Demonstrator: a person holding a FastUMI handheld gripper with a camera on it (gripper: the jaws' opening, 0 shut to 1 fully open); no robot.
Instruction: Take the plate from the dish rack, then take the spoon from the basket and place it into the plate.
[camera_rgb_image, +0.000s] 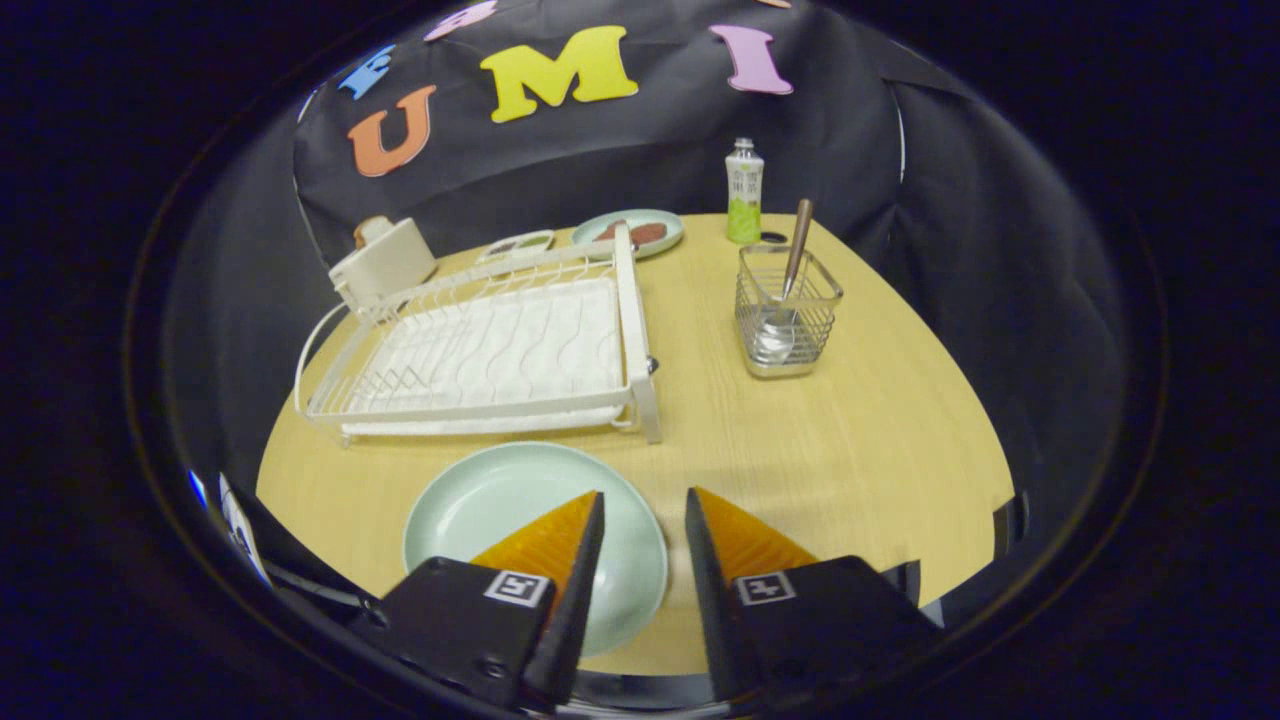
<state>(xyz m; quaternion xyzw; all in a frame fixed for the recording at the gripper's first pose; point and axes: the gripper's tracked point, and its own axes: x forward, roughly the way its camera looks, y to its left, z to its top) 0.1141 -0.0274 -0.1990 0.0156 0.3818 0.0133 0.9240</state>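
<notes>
Your fingers (645, 500) stand slightly apart, gripping nothing, above the plate (500, 510) on the desk (850, 440). Beyond them, the dish rack (480, 350); the spoon (790, 290) stands in its basket (787, 312).

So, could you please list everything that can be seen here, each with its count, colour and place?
plate: 1, pale green, on the table in front of the dish rack, partly under one finger
dish rack: 1, white, mid-table, nothing in it
basket: 1, silver wire, to the side of the rack
spoon: 1, metal with brown handle, standing in the basket
bottle: 1, white and green, behind the basket
small plate: 1, pale green, behind the rack, something brown on it
small tray: 1, white, beside it
box-like item: 1, cream, at the rack's far corner
table: 1, light wood
gripper: 1, jaws apart, holding nothing
</notes>
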